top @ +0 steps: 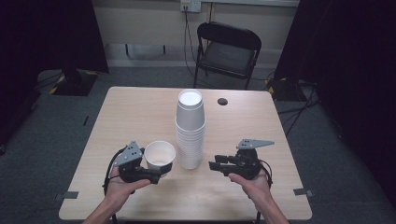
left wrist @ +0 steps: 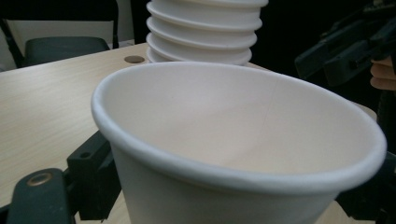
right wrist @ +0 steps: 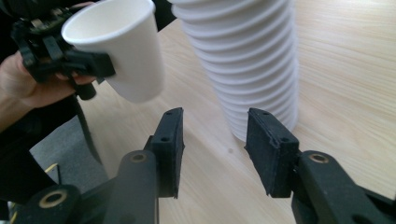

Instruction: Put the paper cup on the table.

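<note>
A tall stack of white paper cups point(top: 190, 128) stands upside down in the middle of the table point(top: 140, 112). My left gripper point(top: 161, 173) is shut on a single white paper cup point(top: 159, 155), mouth up, held just left of the stack and lifted off the table. Up close, that cup point(left wrist: 233, 154) sits between the black jaws, with the stack point(left wrist: 205, 28) behind it. My right gripper point(top: 215, 165) hovers right of the stack's base, open, nothing between its fingers point(right wrist: 170, 144). From the right gripper view I see the held cup point(right wrist: 123, 46) and the stack point(right wrist: 252, 60).
A black folding chair point(top: 227, 51) stands beyond the table's far edge. A small round hole point(top: 222, 101) sits in the tabletop near the far right. Bare wood lies to the left and right of the stack.
</note>
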